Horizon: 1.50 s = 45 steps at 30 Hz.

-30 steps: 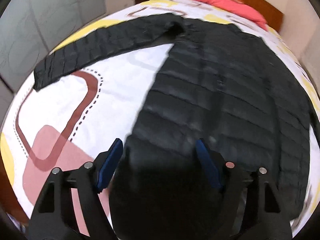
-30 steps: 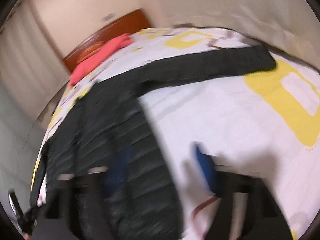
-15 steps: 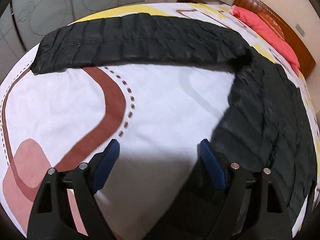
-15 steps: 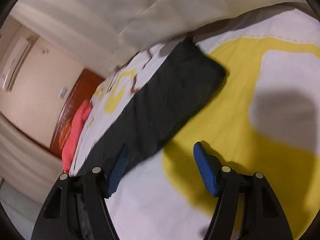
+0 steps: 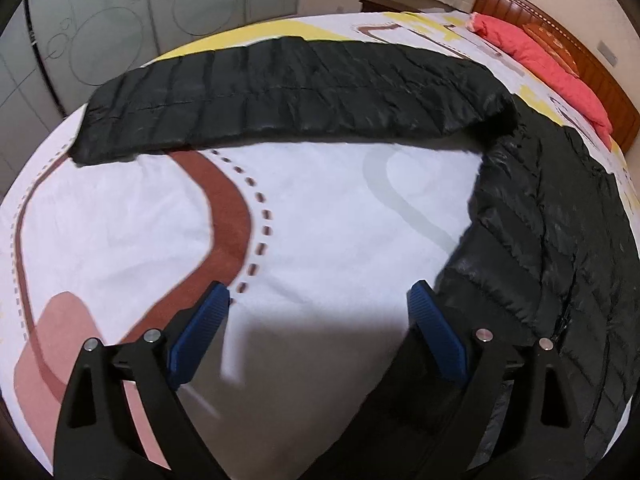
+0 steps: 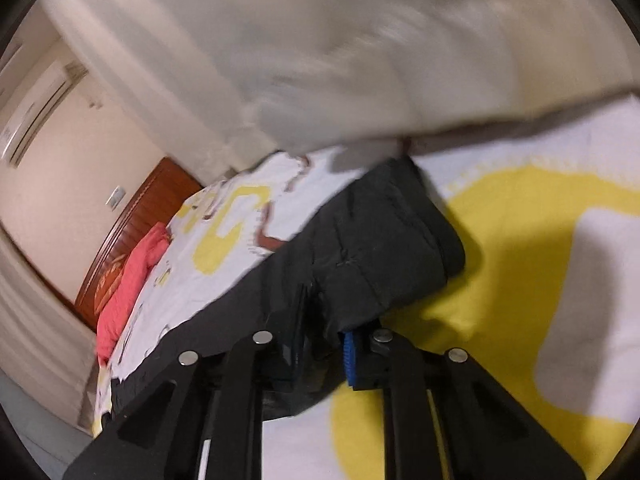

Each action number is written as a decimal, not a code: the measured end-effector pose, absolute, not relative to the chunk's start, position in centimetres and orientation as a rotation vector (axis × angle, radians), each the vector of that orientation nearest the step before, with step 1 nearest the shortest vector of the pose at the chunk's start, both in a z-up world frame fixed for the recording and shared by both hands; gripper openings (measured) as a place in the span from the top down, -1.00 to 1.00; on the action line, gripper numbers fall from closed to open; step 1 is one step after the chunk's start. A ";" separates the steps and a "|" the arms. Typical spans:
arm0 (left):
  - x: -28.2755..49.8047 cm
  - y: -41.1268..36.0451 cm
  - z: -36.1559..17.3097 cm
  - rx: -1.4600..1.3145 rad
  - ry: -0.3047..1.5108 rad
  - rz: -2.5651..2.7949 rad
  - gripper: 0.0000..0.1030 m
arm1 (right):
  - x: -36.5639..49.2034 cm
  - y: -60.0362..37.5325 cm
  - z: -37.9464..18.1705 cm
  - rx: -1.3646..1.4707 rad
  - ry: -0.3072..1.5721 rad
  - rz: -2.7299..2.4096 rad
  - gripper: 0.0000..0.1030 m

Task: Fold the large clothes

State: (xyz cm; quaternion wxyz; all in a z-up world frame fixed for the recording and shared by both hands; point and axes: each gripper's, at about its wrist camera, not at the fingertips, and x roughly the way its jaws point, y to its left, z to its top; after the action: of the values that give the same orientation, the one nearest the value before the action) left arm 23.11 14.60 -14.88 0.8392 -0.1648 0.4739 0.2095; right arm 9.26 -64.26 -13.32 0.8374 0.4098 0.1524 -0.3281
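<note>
A black quilted puffer jacket lies spread flat on the bed. Its body is at the right of the left wrist view and one sleeve stretches across the far side to the left. My left gripper is open and empty, hovering over bare sheet between sleeve and body. In the right wrist view my right gripper is shut on the other sleeve near its cuff, and the fabric bunches between the blue pads.
The bed sheet is white with brown, pink and yellow shapes. A red pillow lies by the wooden headboard. Frosted glass doors stand beyond the bed's left side. A pale curtain hangs past the right sleeve.
My left gripper swung left off the jacket body to bare sheet. My right gripper moved out along the right sleeve and closed on it near the cuff.
</note>
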 end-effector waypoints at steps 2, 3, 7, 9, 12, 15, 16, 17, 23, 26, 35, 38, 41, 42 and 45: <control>23.1 15.0 -14.6 -0.334 0.996 0.469 -0.79 | 9.9 -62.6 -11.3 0.807 0.315 -0.667 0.71; 23.1 15.3 -14.5 -0.314 0.998 0.489 -0.79 | 10.5 -61.0 -9.9 0.758 0.312 -0.644 0.71; 23.2 17.0 -15.0 -0.296 1.029 0.535 -0.79 | 12.8 -55.4 -6.3 0.607 0.314 -0.558 0.71; 23.1 18.0 -15.4 -0.288 1.037 0.560 -0.80 | 15.1 -51.7 -4.9 0.544 0.339 -0.491 0.71; 23.4 19.1 -15.5 -0.265 1.023 0.589 -0.81 | 19.3 -46.9 -3.8 0.481 0.374 -0.394 0.71; 23.7 19.7 -15.6 -0.272 1.012 0.585 -0.83 | 23.4 -42.2 -3.5 0.442 0.408 -0.305 0.71; 23.8 19.8 -15.6 -0.265 1.007 0.586 -0.86 | 24.7 -40.5 -3.5 0.438 0.421 -0.270 0.71; 23.9 19.8 -15.6 -0.258 1.000 0.587 -0.88 | 25.3 -39.2 -3.7 0.435 0.432 -0.245 0.71; 23.8 19.9 -16.2 -0.228 0.935 0.587 -0.96 | 32.9 -29.4 -5.5 0.386 0.530 -0.070 0.71; 23.7 19.7 -16.3 -0.215 0.910 0.592 -0.96 | 34.7 -25.8 -6.7 0.367 0.573 -0.014 0.71; 23.2 19.7 -16.7 -0.226 0.875 0.582 -0.96 | 39.0 -15.2 -9.1 0.312 0.674 0.147 0.71; 23.0 19.7 -16.7 -0.225 0.871 0.582 -0.96 | 39.2 -12.1 -10.0 0.253 0.696 0.171 0.71; 22.9 19.7 -16.7 -0.226 0.868 0.581 -0.96 | 39.8 -10.0 -10.8 0.230 0.724 0.194 0.71; 22.8 19.7 -16.6 -0.227 0.867 0.581 -0.96 | 40.0 -9.5 -11.2 0.239 0.742 0.204 0.70; 22.7 19.7 -16.6 -0.227 0.866 0.580 -0.96 | 41.0 -8.0 -12.3 0.239 0.796 0.225 0.63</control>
State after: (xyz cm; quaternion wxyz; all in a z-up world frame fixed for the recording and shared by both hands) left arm 22.74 19.73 -16.60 0.8612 -0.1081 0.4127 0.2763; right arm 40.96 -8.01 -12.34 0.9087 0.1160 0.3859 0.1091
